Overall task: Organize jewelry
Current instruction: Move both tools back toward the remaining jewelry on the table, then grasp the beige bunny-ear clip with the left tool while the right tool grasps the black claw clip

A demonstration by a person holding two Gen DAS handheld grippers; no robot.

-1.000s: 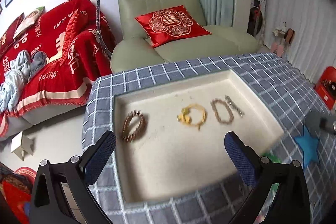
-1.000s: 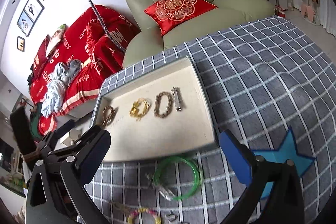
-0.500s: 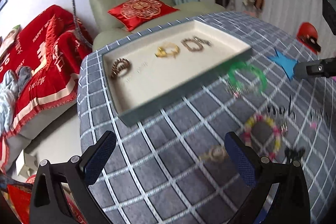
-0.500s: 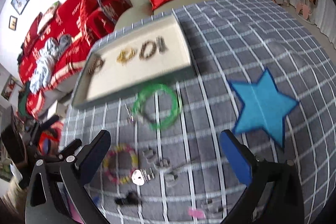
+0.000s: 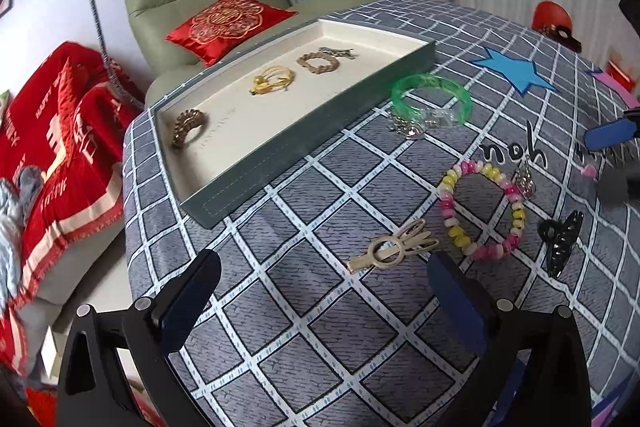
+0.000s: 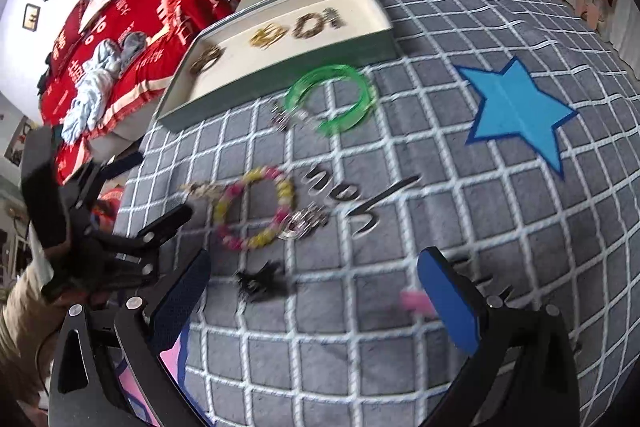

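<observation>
Green bangle (image 5: 431, 99) just beside tray (image 5: 312, 131)

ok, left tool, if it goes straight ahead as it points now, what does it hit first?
Probably the beige hair clip, lying on the checked cloth just beyond the open left tool, slightly right of centre. Past it is the beaded bracelet. Depth is hard to judge; it may meet cloth first.
</observation>
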